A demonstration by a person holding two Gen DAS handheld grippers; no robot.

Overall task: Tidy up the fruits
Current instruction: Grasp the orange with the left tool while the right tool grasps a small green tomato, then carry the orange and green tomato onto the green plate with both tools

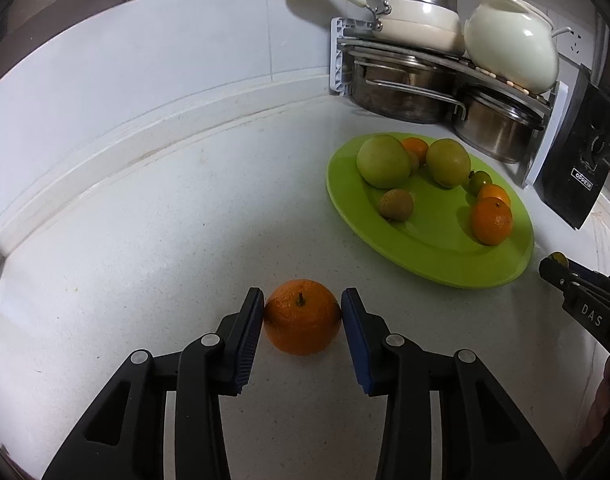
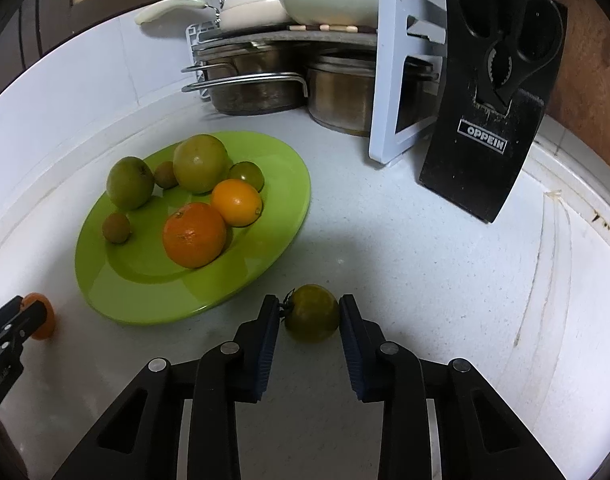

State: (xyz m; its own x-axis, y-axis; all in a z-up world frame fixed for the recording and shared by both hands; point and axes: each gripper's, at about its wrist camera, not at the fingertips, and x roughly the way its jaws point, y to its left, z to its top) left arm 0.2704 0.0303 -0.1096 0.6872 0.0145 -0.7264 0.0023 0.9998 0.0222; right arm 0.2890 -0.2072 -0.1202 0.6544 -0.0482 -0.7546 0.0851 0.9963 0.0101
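A green plate (image 1: 433, 240) (image 2: 145, 284) on the white counter holds several fruits: green apples, oranges, small brownish fruits and a green tomato. My left gripper (image 1: 302, 308) has its fingers against both sides of an orange (image 1: 302, 318) resting on the counter left of the plate; this orange shows at the left edge of the right wrist view (image 2: 41, 316). My right gripper (image 2: 309, 312) has its fingers against both sides of a green tomato (image 2: 312, 312) on the counter right of the plate. The right gripper shows at the right edge of the left wrist view (image 1: 553, 266).
A rack (image 1: 445, 52) (image 2: 289, 36) with steel pots and cream cookware stands at the back behind the plate. A black OPPEIN knife block (image 2: 489, 92) (image 1: 581, 160) leans at the right. The white wall runs along the back and left.
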